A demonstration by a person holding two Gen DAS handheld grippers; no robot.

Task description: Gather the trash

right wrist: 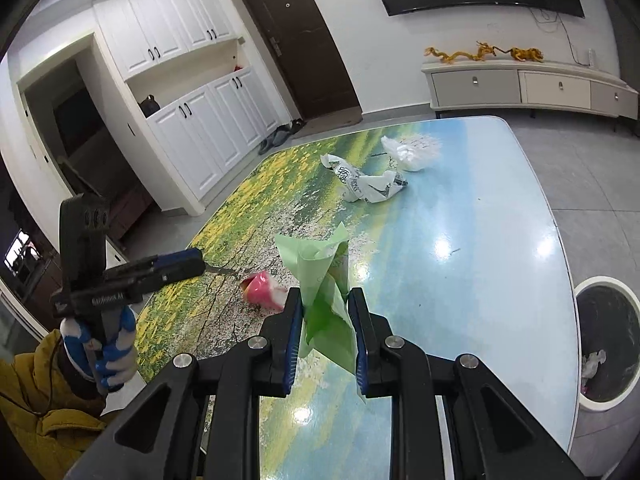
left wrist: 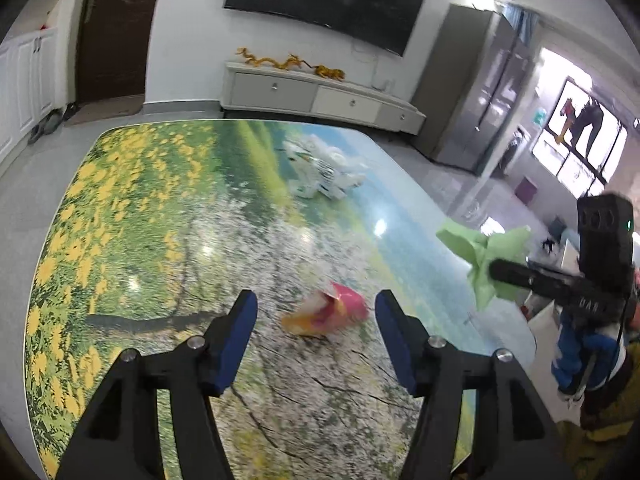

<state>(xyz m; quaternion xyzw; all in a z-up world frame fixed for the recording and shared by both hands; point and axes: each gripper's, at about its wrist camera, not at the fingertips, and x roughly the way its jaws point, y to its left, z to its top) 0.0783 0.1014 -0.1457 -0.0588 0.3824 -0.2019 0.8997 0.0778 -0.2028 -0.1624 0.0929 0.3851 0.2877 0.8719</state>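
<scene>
Right gripper (right wrist: 325,312) clamps a crumpled green paper (right wrist: 320,280), lifted above the table (right wrist: 500,248). Left gripper (left wrist: 316,316) hangs with fingers spread wide, holding nothing; a pink wrapper (left wrist: 332,312) lies on the table just ahead of them, blurred, possibly foil. Farther back rest a white printed wrapper (right wrist: 364,182) and white plastic bag (right wrist: 412,152). Trash bin (right wrist: 608,336) stands on the floor beside the table's right edge.

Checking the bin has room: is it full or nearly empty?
Nearly empty: the bin shows a dark liner with only a few scraps at the bottom.
</scene>
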